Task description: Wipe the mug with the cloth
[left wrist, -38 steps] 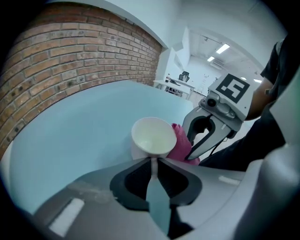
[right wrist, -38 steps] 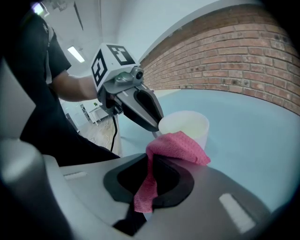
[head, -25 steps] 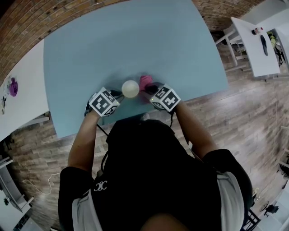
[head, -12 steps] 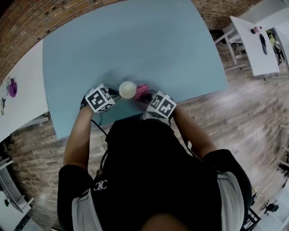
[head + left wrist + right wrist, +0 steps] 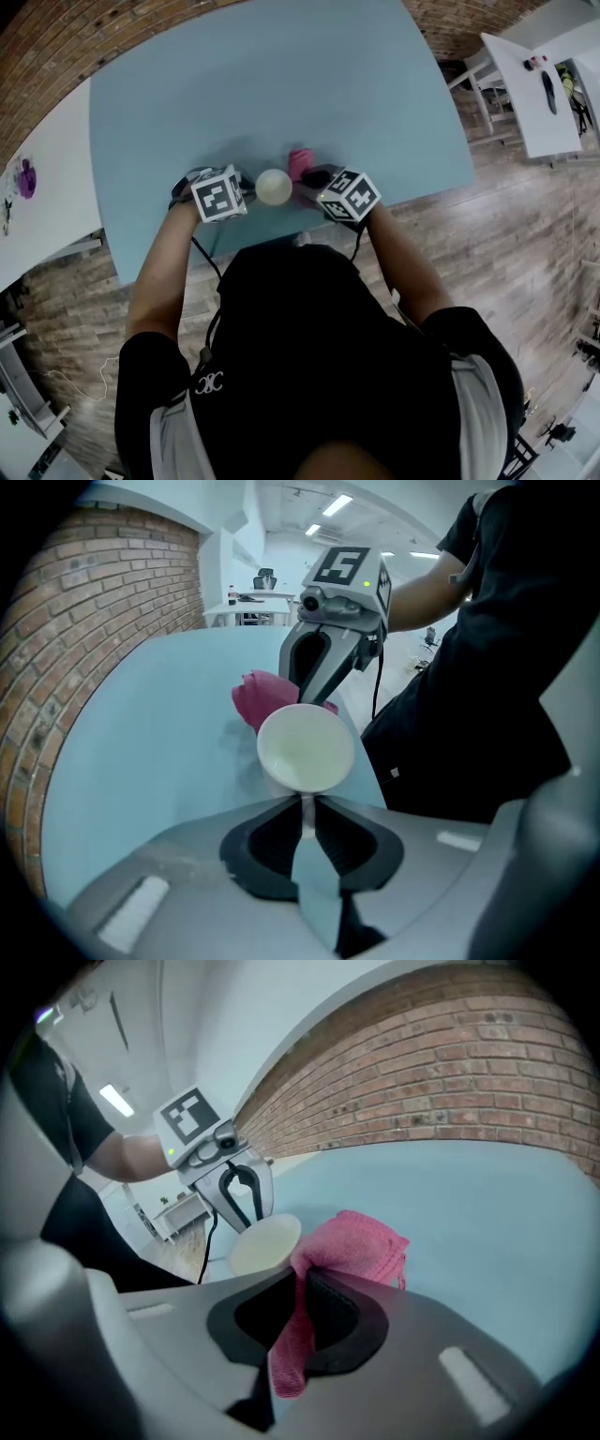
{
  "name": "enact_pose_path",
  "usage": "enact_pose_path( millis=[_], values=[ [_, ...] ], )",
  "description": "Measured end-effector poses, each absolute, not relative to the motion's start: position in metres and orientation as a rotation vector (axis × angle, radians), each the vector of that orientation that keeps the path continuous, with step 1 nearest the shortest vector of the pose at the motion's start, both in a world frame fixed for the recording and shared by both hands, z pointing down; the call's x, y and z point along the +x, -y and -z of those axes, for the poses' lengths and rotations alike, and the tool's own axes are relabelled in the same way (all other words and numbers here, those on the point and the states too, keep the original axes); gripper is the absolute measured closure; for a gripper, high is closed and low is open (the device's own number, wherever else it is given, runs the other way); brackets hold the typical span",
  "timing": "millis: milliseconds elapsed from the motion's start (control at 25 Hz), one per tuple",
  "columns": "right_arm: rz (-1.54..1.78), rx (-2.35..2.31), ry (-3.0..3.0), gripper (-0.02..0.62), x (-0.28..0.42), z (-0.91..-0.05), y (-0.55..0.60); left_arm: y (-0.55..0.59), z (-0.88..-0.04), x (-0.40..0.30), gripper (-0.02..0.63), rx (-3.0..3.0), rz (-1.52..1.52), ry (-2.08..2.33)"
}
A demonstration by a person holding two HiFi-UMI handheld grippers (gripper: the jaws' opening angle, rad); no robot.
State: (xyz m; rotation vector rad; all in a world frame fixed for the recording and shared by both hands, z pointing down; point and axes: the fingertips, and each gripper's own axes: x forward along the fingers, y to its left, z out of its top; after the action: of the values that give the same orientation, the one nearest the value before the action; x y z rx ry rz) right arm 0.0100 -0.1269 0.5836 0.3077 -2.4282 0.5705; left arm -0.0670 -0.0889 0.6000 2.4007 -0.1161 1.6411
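Pink cloth in right gripper, seemingly against mug, mug in left gripper

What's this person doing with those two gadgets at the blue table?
A person is holding a clamp-like gripper in each hand over a light blue table. The left gripper is shut on a white mug, pinching a thin white part that looks like its handle. The right gripper is shut on a pink cloth, which is bunched up right against the mug's side. It looks like the mug is being wiped.
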Motion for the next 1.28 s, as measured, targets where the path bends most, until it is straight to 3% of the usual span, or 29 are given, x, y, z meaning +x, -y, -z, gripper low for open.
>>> enact_pose_path(
  millis=[320,440,1280],
  values=[
    [-1.182,0.225,2.450,0.558,-0.001,-0.590,0.153,0.087,-0.600,-0.063,0.561,2.411,-1.654,0.136],
    [-1.270,0.173,2.424,0.558,-0.003,-0.593,0.158,0.085,-0.601,-0.062,0.561,2.390,-1.678,0.132],
    [-0.912,-0.263,2.331,0.558,-0.076,-0.567,0.172,0.089,-0.599,-0.054,0.560,2.378,-1.715,0.229]
  ],
)
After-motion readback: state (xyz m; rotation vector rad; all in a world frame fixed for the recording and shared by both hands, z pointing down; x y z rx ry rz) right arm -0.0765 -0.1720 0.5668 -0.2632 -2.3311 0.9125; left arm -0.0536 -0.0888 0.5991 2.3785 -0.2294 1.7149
